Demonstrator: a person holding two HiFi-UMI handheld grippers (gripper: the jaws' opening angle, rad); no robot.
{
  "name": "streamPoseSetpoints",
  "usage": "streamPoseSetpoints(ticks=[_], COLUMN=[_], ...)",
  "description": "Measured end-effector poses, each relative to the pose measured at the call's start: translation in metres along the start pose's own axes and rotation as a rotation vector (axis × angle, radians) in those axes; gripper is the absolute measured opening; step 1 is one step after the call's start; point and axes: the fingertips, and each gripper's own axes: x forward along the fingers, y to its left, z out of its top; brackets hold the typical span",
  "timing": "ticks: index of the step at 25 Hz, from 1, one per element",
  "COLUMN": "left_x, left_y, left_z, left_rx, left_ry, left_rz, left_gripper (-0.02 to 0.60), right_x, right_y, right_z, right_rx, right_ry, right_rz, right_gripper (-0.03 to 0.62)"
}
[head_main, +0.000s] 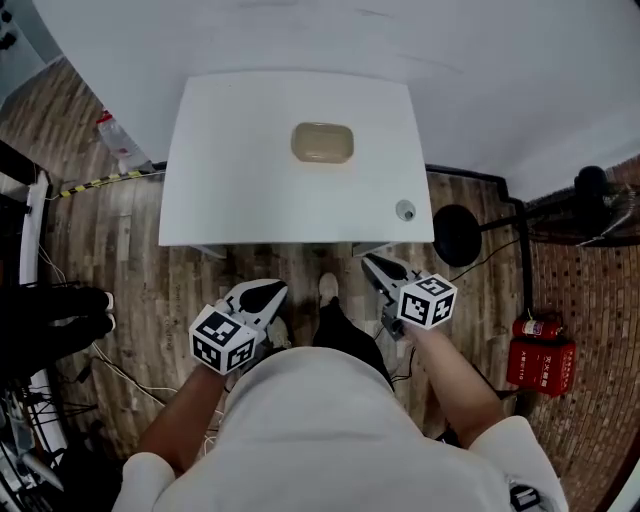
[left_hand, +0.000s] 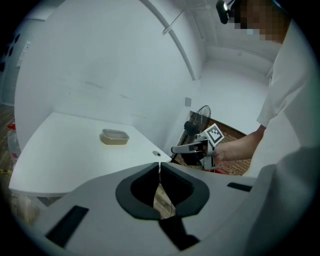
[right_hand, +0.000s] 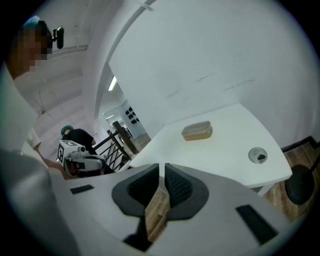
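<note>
**Hovering short of the table, both pairs of jaws closed**

The left gripper (head_main: 262, 295) and the right gripper (head_main: 381, 268) hang side by side just off the near edge of the white table (head_main: 240, 190). They are below its top, over the wood floor (head_main: 120, 250), and touch nothing. In the left gripper view the jaws meet at their tips with nothing between them. In the right gripper view the jaws also stand together, showing only a thin slit of floor, and they are empty.

The thing nearest them is a tan lidded container (head_main: 322, 142). It lies flat on the table, past its middle toward the far edge, well apart from both grippers. A small round grommet (head_main: 405, 210) sits in the table's near right corner. A red fire extinguisher (head_main: 540, 352) stands on the floor off the table's right side.

This reads as a ready hold in front of the table. Doing it well means keeping both grippers level, aimed at the table and clear of its near edge, so neither knocks the edge on the way up. Closed jaws cannot take the container, so any grasp would call for rising above the table's top first and parting the jaws wide well short of the box. The low, smooth container would probably skid on the table if nudged from one side, so it is best met squarely.
</note>
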Motion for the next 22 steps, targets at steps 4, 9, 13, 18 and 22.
streamPoseSetpoints(ticks=[4, 9, 13, 18, 22], left_x=[0.019, 0.04, 0.062, 0.082, 0.093], left_y=[0.024, 0.058, 0.076, 0.098, 0.11], left_z=[0.027, 0.064, 0.095, 0.118, 0.126], left_rx=[0.009, -0.012, -0.014, -0.033, -0.048], left_ry=[-0.014, -0.029, -0.05, -0.056, -0.051], left_rz=[0.033, 0.122, 0.159, 0.217, 0.253], left_gripper=[0.019, 0.018, 0.018, 0.019, 0.019], right_x=[0.039, 0.092, 0.129, 0.168, 0.191], right_y=[-0.046, -0.111, -0.158, -0.189, -0.203], right_z=[0.036, 0.071, 0.087, 0.098, 0.1], right_rx=[0.117, 0.267, 0.361, 0.475, 0.563], right_ry=[-0.02, -0.004, 0.028, 0.049, 0.064], right_rz=[0.046, 0.106, 0.12, 0.163, 0.189], right_gripper=[0.054, 0.078, 0.1, 0.13, 0.159])
